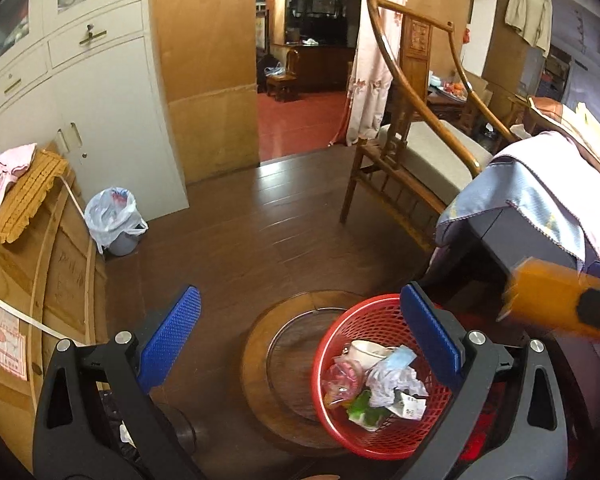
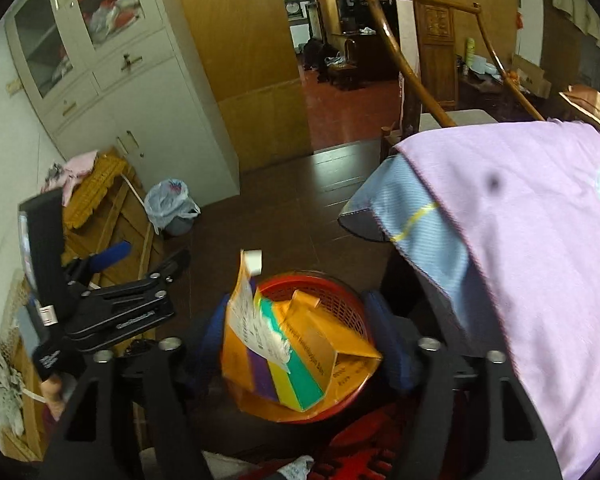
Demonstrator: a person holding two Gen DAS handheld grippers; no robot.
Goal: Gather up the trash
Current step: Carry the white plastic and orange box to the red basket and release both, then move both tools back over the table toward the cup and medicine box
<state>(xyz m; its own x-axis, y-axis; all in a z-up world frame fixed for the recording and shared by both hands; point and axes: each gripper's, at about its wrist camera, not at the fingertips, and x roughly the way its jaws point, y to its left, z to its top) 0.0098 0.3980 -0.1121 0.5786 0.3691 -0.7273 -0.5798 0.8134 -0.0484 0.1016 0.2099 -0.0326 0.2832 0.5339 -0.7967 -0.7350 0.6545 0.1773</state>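
Note:
A red mesh basket (image 1: 384, 436) stands on a round wooden stand (image 1: 268, 364). It holds a paper cup, crumpled tissue (image 1: 392, 380), a blue mask and plastic wrappers. My left gripper (image 1: 300, 336) is open wide above and left of the basket, blue pads bare; it is also visible as the left gripper (image 2: 140, 258) in the right wrist view. An orange carton (image 2: 284, 344) with purple, yellow and green stripes sits tilted over the red basket (image 2: 340, 292), between the spread fingers of my right gripper (image 2: 296, 340). The pads look clear of the carton.
A lined grey bin (image 1: 114, 220) stands by the white cabinet (image 1: 100, 100). A wooden crate (image 1: 40, 260) is at the left, and a wooden armchair (image 1: 400, 148) and a cloth-covered table (image 2: 520, 260) at the right. Dark wood floor leads to a doorway (image 1: 300, 120).

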